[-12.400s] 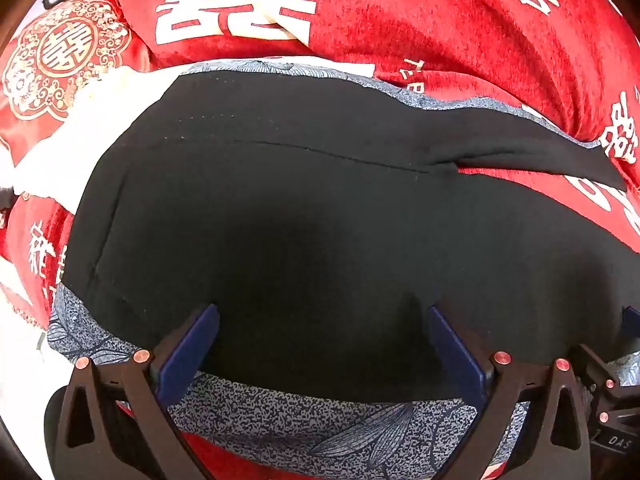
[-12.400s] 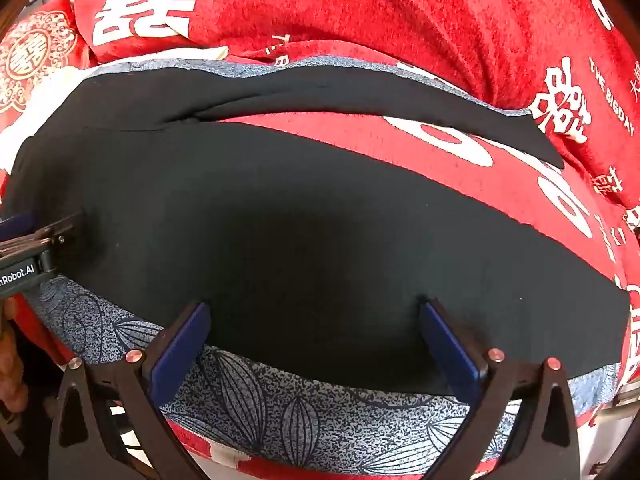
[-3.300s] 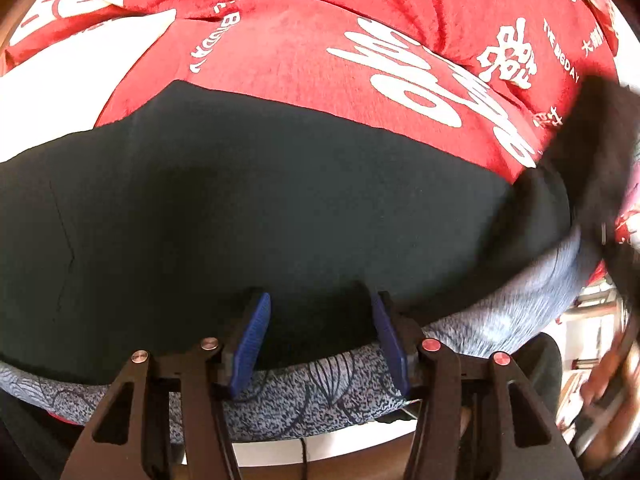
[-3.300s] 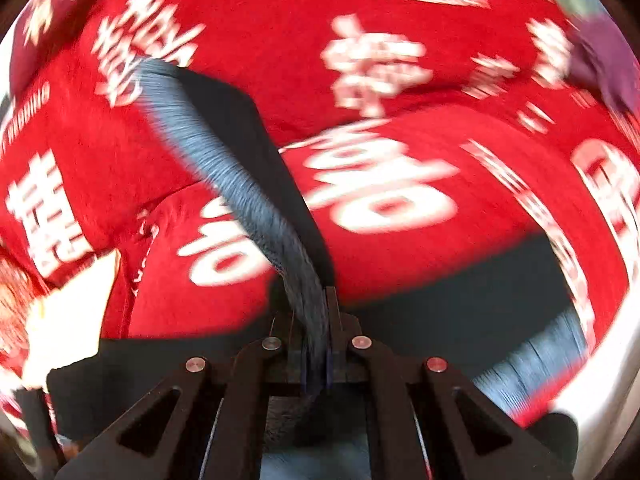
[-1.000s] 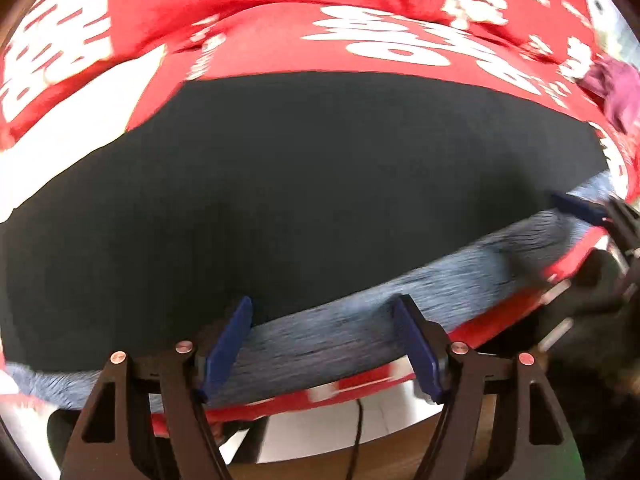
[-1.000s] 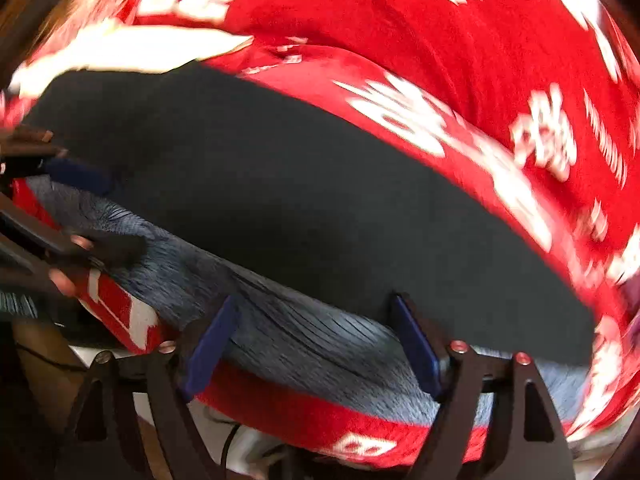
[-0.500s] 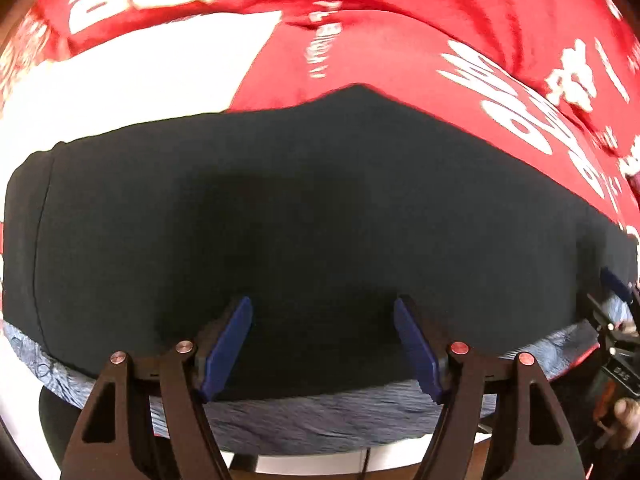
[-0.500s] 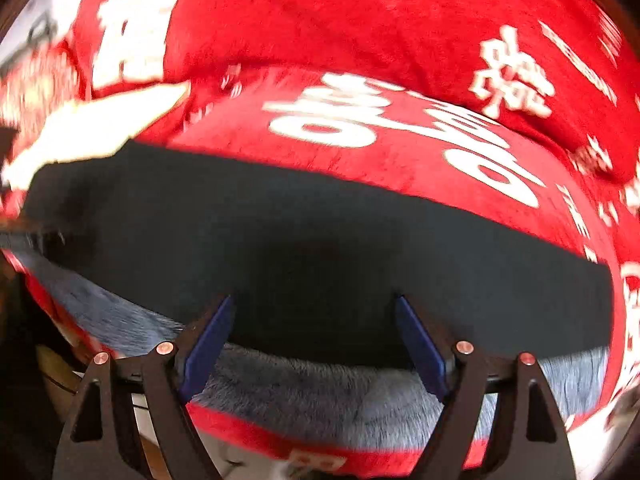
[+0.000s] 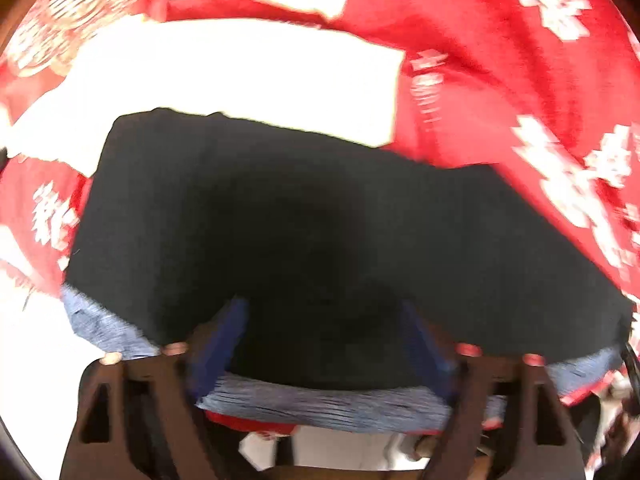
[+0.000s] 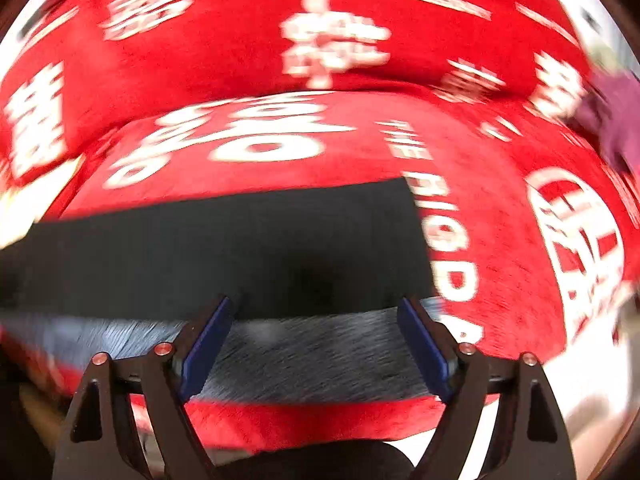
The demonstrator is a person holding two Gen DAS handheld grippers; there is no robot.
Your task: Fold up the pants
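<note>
Both jaws are opening, empty, over the pants point(image 9: 320, 232): left gripper point(image 9: 320, 344), right gripper point(image 10: 316, 336). Pinch each end's near-edge corner evenly before folding across the bed point(image 10: 280, 56).

Pants point(image 9: 320, 220) now folded, released.

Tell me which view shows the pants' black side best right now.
The left wrist view: the pants fill its middle, with the left edge, far edge and blue patterned strip all visible. The right wrist view shows only a blurred black band of the pants, its right end, and the grey-blue strip below it.
</note>
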